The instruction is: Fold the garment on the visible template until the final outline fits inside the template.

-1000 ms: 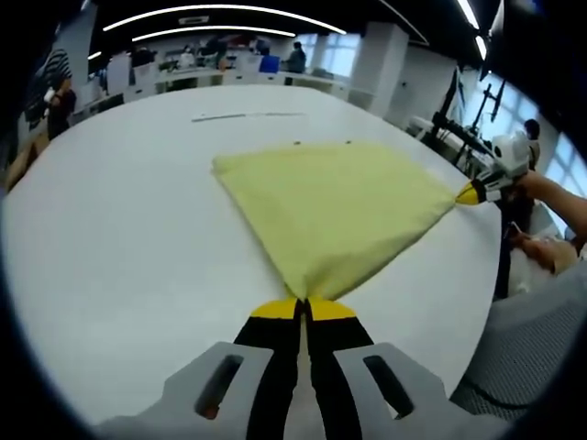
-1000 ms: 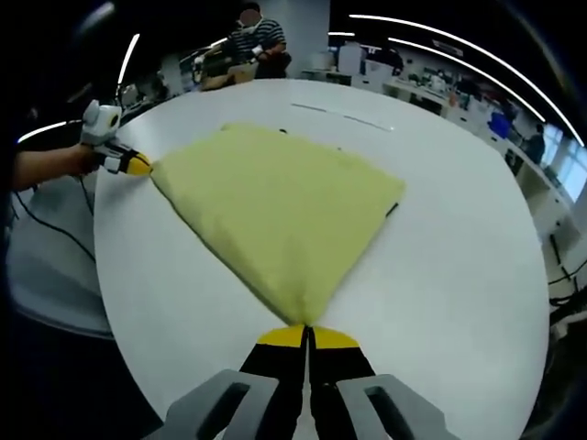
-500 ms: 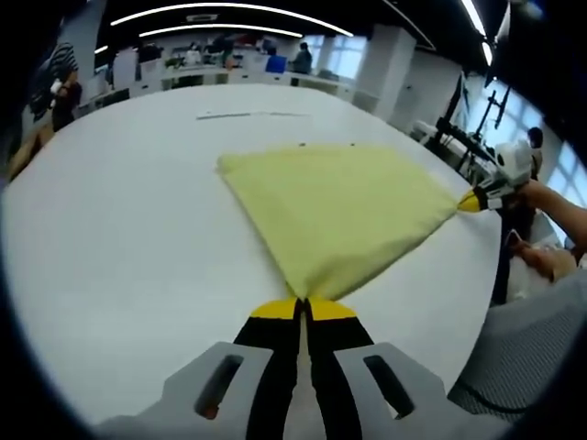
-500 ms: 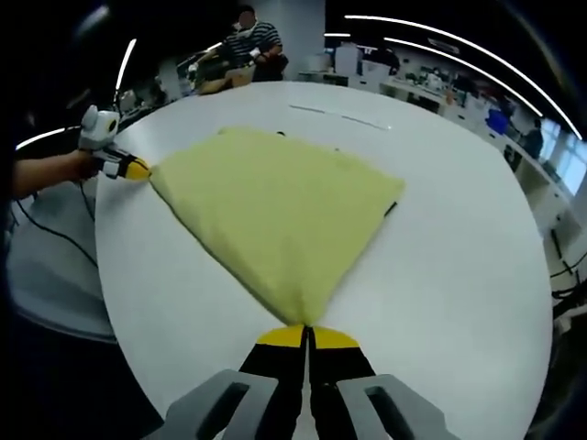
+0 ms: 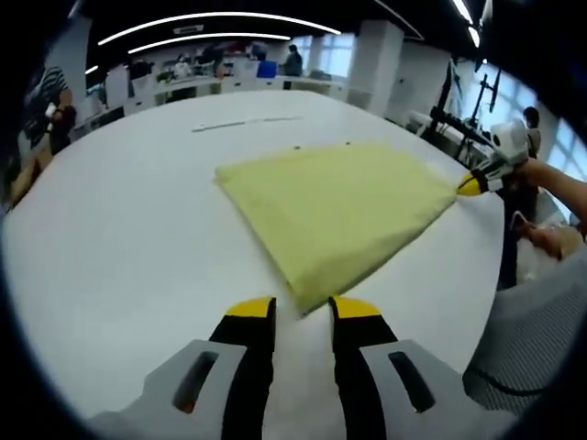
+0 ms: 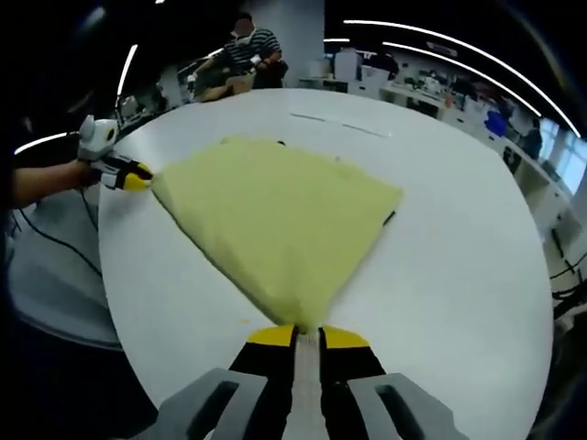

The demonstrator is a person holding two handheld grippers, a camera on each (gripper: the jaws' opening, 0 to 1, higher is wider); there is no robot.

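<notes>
A yellow folded garment (image 5: 339, 206) lies flat on the round white table (image 5: 119, 247). In the left gripper view my left gripper (image 5: 301, 310) stands open, its yellow tips on either side of the garment's near corner without touching it. The right gripper (image 5: 468, 186) sits at the garment's far right corner. In the right gripper view the garment (image 6: 284, 215) spreads ahead. The jaws of my right gripper (image 6: 308, 336) are slightly parted, with the near corner lying at the gap. The left gripper (image 6: 138, 177) shows open at the garment's left corner. Small dark template marks (image 5: 298, 145) peek out at the garment's far edge.
A thin dark line (image 5: 243, 122) runs across the table beyond the garment, and a short dark mark (image 6: 392, 218) shows by its right corner. A grey sleeve (image 5: 541, 339) is at the table's right edge. People and desks stand in the background (image 6: 248, 46).
Both grippers have opened and let go of the garment's corners: the left jaws stand wide apart, the right only slightly. The garment has settled flat on the table.
</notes>
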